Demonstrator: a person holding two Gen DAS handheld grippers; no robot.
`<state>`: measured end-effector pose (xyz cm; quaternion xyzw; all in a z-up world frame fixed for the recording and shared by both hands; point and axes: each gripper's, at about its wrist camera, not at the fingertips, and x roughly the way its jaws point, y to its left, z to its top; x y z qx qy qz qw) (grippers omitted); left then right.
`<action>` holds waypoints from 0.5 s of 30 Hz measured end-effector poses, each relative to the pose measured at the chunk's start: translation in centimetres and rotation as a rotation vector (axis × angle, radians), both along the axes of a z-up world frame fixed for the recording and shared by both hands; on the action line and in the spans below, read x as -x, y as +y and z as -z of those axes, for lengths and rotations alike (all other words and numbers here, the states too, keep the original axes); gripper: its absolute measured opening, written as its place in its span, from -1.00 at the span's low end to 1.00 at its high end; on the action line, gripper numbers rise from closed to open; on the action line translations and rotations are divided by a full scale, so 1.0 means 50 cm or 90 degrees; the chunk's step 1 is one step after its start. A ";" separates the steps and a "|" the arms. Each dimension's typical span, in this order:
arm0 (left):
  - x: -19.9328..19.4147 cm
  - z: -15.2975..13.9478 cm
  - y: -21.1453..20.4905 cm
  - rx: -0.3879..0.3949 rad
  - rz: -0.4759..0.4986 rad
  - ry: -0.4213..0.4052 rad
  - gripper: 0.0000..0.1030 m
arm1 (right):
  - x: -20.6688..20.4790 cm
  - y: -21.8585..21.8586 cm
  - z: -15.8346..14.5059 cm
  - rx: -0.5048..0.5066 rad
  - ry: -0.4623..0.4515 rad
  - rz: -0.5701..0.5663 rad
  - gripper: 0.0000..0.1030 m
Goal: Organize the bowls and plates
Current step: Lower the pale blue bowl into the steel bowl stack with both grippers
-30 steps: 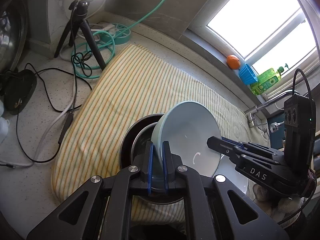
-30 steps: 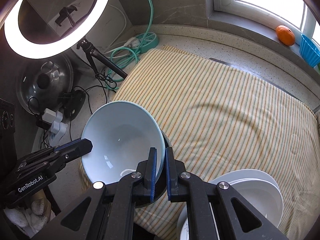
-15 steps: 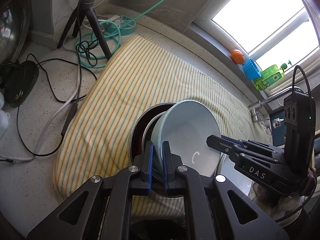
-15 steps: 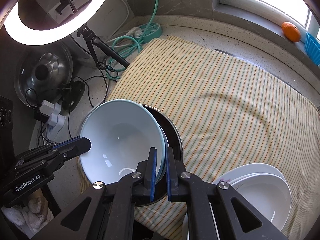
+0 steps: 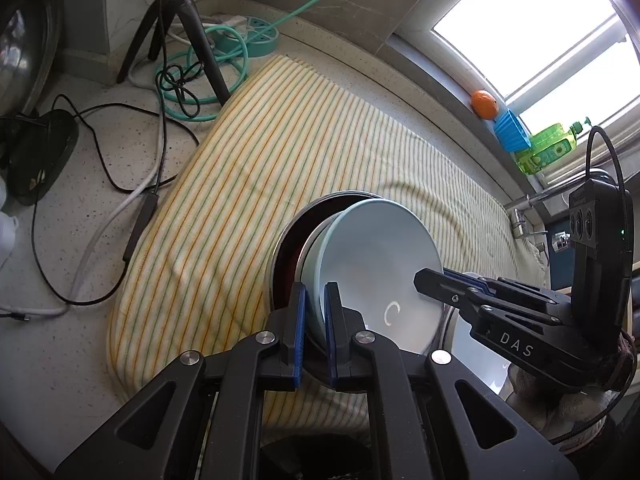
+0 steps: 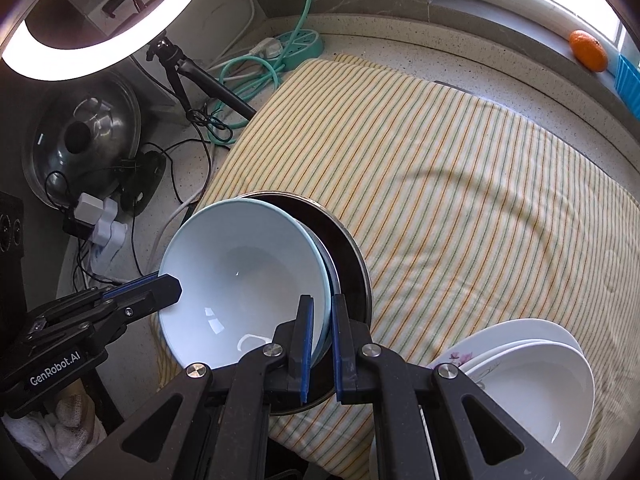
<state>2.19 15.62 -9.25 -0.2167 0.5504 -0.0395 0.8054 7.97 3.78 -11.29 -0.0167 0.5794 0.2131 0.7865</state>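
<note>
A pale blue bowl (image 5: 380, 264) hangs tilted just over a dark, metal-rimmed pan (image 5: 286, 248) on the striped cloth. My left gripper (image 5: 316, 300) is shut on the bowl's near rim, one pad inside and one outside. My right gripper (image 5: 432, 278) is clamped on the opposite rim. In the right wrist view, the right gripper (image 6: 322, 312) pinches the bowl (image 6: 240, 272) at its right rim. There the left gripper (image 6: 170, 285) holds the left rim and the pan (image 6: 354, 264) shows behind. A second rim lies under the bowl inside the pan.
A stack of white plates and bowls (image 6: 532, 372) sits on the cloth (image 6: 460, 200) at the near right. Cables (image 5: 120, 168), a tripod (image 5: 188, 24) and a ring light (image 6: 80, 40) crowd the counter on the left. An orange (image 6: 588, 50) lies on the window sill.
The bowl has shifted slightly off the pan, so more of the pan's dark inside and rim shows behind it. Both grippers keep the same hold on the rim.
</note>
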 end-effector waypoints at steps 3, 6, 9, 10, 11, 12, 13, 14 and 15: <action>0.000 0.004 -0.001 0.003 0.001 0.005 -0.87 | 0.001 0.002 0.000 0.004 -0.001 -0.005 -0.82; 0.000 0.002 -0.001 0.003 0.002 0.004 -0.87 | 0.002 0.003 0.000 0.006 -0.001 -0.007 -0.80; 0.000 0.000 0.000 0.003 0.001 0.002 -0.87 | 0.004 0.002 0.001 0.005 -0.002 -0.009 -0.80; 0.001 -0.001 0.001 0.003 0.001 0.000 -0.87 | 0.006 0.001 0.001 0.003 -0.002 -0.008 -0.80; 0.003 -0.003 0.001 0.002 0.000 -0.003 -0.87 | 0.008 0.000 0.001 0.002 -0.002 -0.007 -0.80; 0.004 -0.006 0.001 -0.002 -0.001 -0.008 -0.87 | 0.009 -0.001 -0.001 0.001 -0.004 -0.008 -0.80; 0.006 -0.009 0.001 -0.008 0.000 -0.012 -0.87 | 0.011 -0.001 -0.003 -0.001 -0.007 -0.009 -0.78; 0.008 -0.012 -0.001 -0.013 0.001 -0.016 -0.87 | 0.013 -0.001 -0.005 -0.002 -0.011 -0.009 -0.78; 0.009 -0.016 -0.001 -0.018 0.001 -0.019 -0.87 | 0.015 -0.002 -0.006 -0.004 -0.014 -0.008 -0.78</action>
